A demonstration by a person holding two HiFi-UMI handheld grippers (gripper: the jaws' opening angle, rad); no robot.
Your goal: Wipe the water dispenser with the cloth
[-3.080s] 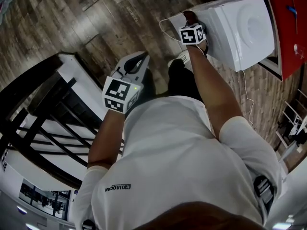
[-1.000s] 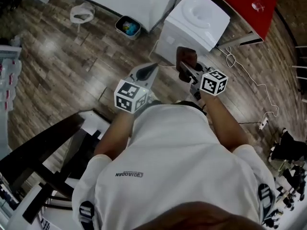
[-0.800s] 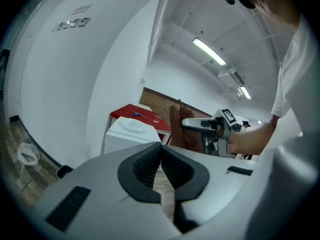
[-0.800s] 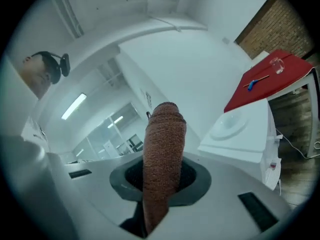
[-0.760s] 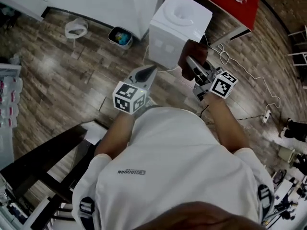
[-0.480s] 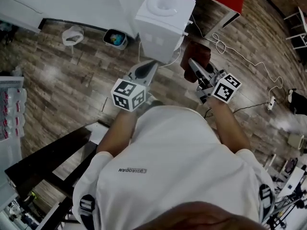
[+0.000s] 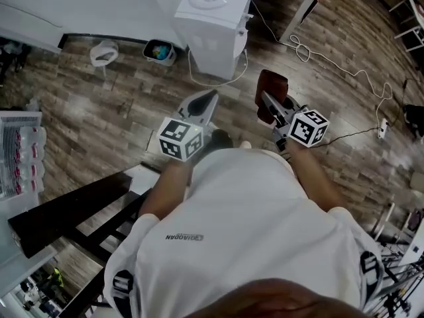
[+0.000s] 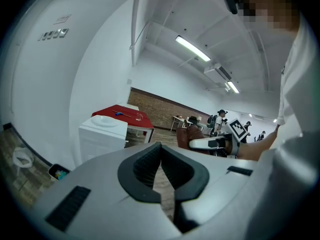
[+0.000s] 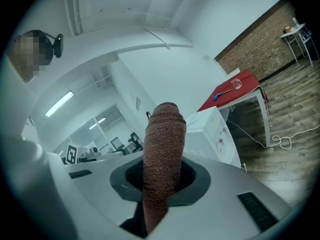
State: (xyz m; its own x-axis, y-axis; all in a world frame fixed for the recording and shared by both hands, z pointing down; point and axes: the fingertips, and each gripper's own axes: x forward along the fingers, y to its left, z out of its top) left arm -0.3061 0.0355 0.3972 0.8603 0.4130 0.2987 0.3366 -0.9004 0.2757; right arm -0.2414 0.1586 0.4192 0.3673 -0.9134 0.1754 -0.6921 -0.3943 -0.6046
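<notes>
1. Backing off now: dispenser sits top centre, well apart from both claws.
2. Right claw clamped on cloth; left claw closed, empty.
3. Risk, I'd say: loose cable snagging feet on the return.

Bright ceiling strip lights, fisheye-warped edges

Wood-plank floor under the white water dispenser, a small bin and a looping cable
</notes>
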